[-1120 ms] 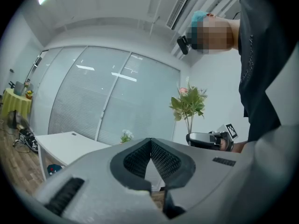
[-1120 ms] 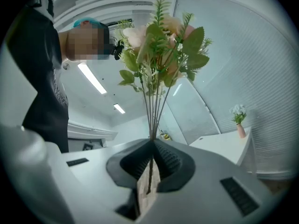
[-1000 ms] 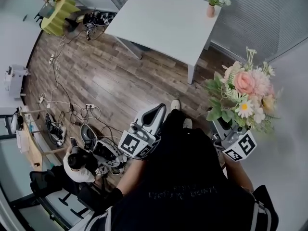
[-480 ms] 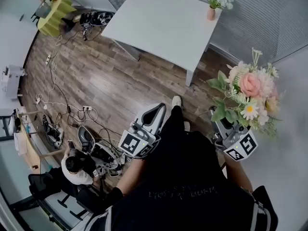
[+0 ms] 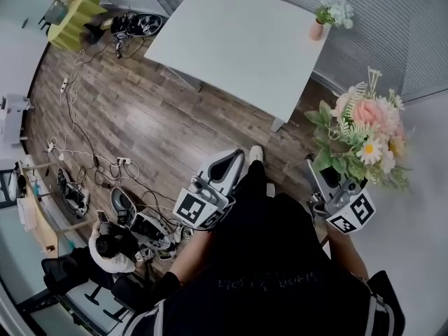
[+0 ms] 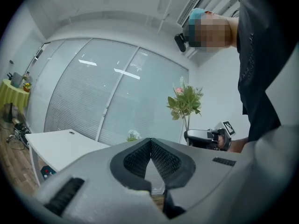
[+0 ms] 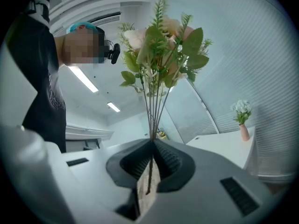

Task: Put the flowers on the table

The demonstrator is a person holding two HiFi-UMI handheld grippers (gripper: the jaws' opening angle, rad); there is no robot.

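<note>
A bouquet [image 5: 362,135] of pink, white and cream flowers with green leaves stands upright in my right gripper [image 5: 327,180], at the right of the head view. In the right gripper view the jaws are shut on its thin stems [image 7: 153,120], and the blooms [image 7: 161,45] rise above. My left gripper [image 5: 227,165] is held level beside it, shut with nothing in it [image 6: 151,143]. The white table [image 5: 238,40] lies ahead, apart from both grippers. A small pink vase [image 5: 318,28] of white flowers stands on its far right corner.
Cables and power strips [image 5: 105,161] trail over the wood floor at left. A person [image 5: 115,247] sits low at lower left among equipment. A yellow-draped stand [image 5: 73,19] is at far left. A blind-covered glass wall [image 5: 392,26] runs behind the table.
Both grippers and the bouquet have been carried toward the table. The vase and table edge have shifted right in the head view. Neither grip has changed.
</note>
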